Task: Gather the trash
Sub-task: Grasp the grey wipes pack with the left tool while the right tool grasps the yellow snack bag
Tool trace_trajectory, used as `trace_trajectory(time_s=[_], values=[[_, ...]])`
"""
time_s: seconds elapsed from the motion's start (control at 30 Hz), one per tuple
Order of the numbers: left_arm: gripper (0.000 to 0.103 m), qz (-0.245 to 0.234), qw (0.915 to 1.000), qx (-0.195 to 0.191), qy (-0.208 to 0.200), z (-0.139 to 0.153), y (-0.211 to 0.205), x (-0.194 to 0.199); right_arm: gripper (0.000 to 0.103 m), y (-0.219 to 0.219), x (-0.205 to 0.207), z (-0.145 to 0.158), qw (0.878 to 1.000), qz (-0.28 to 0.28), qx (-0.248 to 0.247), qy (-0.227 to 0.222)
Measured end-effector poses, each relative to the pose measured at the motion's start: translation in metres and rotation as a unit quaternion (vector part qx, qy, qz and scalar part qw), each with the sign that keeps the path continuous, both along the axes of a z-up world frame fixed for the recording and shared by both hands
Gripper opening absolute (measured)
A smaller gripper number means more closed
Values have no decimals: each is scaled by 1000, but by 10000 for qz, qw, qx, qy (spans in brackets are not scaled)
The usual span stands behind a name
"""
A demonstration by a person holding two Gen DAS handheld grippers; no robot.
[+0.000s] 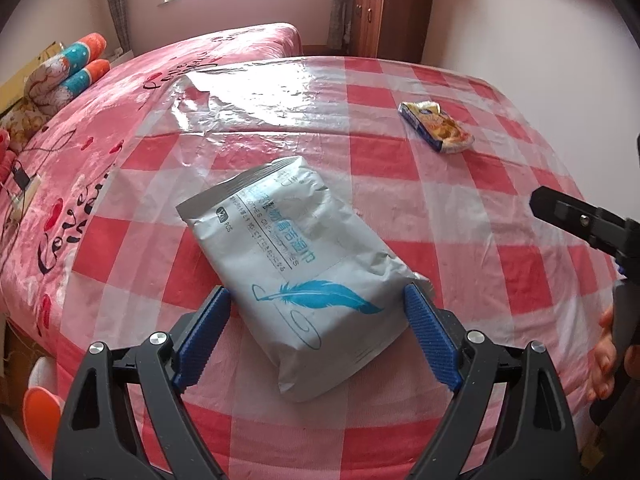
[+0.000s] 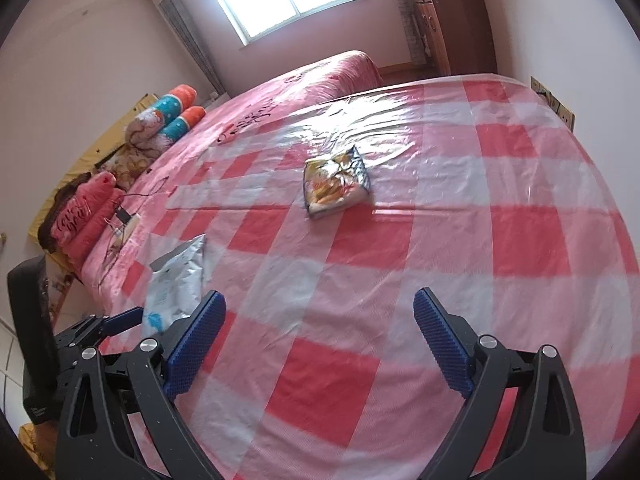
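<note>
A white wet-wipes pack with a blue feather print point(image 1: 304, 276) lies on the red-and-white checked plastic sheet point(image 1: 460, 240). My left gripper point(image 1: 318, 300) is open, its blue pads on either side of the pack's near end, not pressing it. A crumpled yellow-and-blue snack wrapper point(image 1: 438, 126) lies farther right. In the right wrist view my right gripper point(image 2: 320, 312) is open and empty above the sheet point(image 2: 500, 240), with the wrapper point(image 2: 336, 184) well ahead and the wipes pack point(image 2: 176, 280) at its left. The right gripper also shows in the left wrist view point(image 1: 576, 220).
The sheet covers a bed with a pink heart-print cover point(image 1: 100, 152). Rolled quilts and pillows point(image 2: 168, 120) lie along the left side, with a charger and cable point(image 2: 124, 216). A wooden cabinet point(image 1: 392, 12) stands at the far wall by the window.
</note>
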State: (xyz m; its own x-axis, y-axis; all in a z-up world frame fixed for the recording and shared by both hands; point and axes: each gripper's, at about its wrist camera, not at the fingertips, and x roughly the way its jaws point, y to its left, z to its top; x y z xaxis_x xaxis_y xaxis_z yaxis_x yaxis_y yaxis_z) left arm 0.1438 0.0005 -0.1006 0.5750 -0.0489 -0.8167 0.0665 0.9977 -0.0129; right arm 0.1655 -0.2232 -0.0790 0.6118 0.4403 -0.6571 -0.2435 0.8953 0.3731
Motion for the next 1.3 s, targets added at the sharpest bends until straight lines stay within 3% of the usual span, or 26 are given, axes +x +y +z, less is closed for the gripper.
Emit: trace_trajectory(time_s=[0.2, 0.3, 0.43, 0.73, 0.9, 1.0, 1.13, 1.3], values=[[89, 436, 9931, -1085, 124, 0, 26, 4, 94, 8, 33, 5, 9997, 72, -197, 110], [89, 653, 9880, -1395, 139, -2, 35, 7, 94, 16, 52, 5, 9995, 105, -270, 156], [89, 712, 9885, -1328, 138, -3, 30, 17, 94, 27, 74, 8, 9986, 110, -508, 50], [89, 732, 9953, -635, 41, -5, 12, 33, 94, 45, 114, 5, 9939, 96, -1099, -95], [89, 684, 9971, -341, -12, -7, 8, 40, 93, 45, 125, -4, 9935, 29, -1138, -31], [90, 683, 9974, -241, -33, -8, 7, 43, 86, 43, 128, -7, 9943, 33, -1062, -31], [90, 733, 9972, -167, -51, -9, 6, 45, 85, 45, 127, -9, 9936, 92, -1120, -95], [90, 777, 9969, -63, -92, -11, 2, 45, 72, 52, 125, -9, 9905, 168, -1357, -168]])
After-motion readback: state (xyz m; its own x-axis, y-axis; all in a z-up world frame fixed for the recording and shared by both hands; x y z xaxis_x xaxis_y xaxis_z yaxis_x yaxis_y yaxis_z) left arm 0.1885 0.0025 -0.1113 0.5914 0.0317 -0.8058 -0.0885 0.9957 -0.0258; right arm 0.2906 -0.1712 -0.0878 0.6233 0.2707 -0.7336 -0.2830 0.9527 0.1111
